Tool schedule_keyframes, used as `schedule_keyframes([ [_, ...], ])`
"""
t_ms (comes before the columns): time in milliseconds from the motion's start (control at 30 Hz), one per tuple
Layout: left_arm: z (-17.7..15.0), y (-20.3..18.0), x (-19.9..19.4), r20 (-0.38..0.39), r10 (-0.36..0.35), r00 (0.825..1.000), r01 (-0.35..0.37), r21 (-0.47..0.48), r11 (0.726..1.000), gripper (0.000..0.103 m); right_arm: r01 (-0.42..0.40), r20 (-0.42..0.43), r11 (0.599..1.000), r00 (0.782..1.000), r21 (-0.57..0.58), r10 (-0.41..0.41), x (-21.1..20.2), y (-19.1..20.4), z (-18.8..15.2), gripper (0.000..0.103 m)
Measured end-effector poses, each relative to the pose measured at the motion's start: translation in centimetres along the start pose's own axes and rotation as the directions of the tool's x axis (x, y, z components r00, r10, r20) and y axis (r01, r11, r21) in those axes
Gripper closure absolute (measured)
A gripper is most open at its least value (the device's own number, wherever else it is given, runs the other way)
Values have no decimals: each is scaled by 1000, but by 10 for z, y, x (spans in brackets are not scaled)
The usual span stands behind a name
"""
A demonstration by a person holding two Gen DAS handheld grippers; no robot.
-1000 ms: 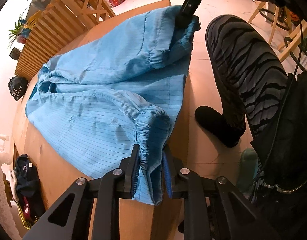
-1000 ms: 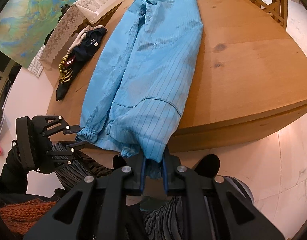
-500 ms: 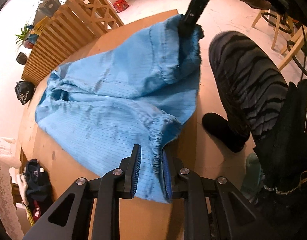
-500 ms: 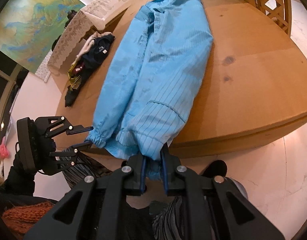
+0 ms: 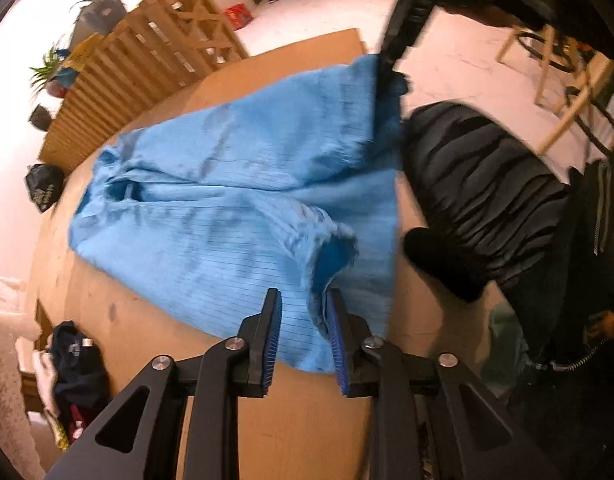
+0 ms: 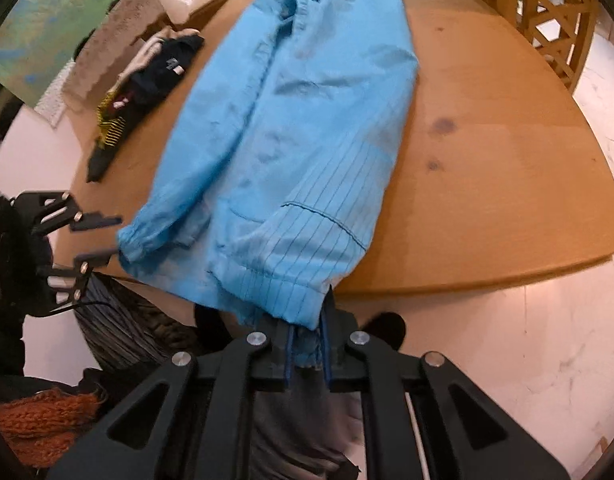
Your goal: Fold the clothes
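A light blue striped jacket (image 5: 227, 208) (image 6: 299, 120) lies lengthwise on the round wooden table (image 5: 147, 320) (image 6: 487, 160), with its hem at the near edge. My right gripper (image 6: 309, 328) is shut on a hem corner and holds it just off the table's rim; in the left wrist view it shows as a black bar (image 5: 387, 68) at the far corner. The jaws of my left gripper (image 5: 303, 300) (image 6: 103, 238) are opening. The elastic sleeve cuff (image 5: 331, 248) (image 6: 135, 240) lies just ahead of them. Cloth shows under the gap, but the pads do not press it.
A pile of dark and pale clothes (image 5: 71, 364) (image 6: 147, 80) sits at the table's side. A person's striped trouser leg (image 5: 487, 184) and black shoe stand by the near edge. A wooden lattice frame (image 5: 147, 52) (image 6: 555, 20) stands behind the table.
The left jaws have spread and the sleeve cuff they pinched has slipped out onto the table. The left gripper has lifted a little. The right gripper still holds the hem and has shifted sideways.
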State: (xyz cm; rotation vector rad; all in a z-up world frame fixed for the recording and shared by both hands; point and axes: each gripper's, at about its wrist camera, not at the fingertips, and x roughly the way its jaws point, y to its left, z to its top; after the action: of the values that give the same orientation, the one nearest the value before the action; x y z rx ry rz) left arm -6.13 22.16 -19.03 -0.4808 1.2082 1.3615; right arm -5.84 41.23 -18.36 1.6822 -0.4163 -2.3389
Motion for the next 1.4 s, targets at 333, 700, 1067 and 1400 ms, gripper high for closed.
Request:
schedule_keyframes([
  [333,-22,-42,-2,49,140,989,-145,103,984,52,148,72,983,987,-107,-141,-21,6,-33,58],
  [700,2,-80,39,-15,223,975,-217,186,958,44,214,141,943,973,-254,-183,-30,19,-57,52],
  [1067,11,-65,73,-111,174,979,-160,121,980,44,206,117,842,979,-498,-169,-20,32,-39,50],
  [1400,-14,-59,48,-23,199,980,-193,158,968,43,113,139,980,986,-161,-91,-14,-29,-41,50],
])
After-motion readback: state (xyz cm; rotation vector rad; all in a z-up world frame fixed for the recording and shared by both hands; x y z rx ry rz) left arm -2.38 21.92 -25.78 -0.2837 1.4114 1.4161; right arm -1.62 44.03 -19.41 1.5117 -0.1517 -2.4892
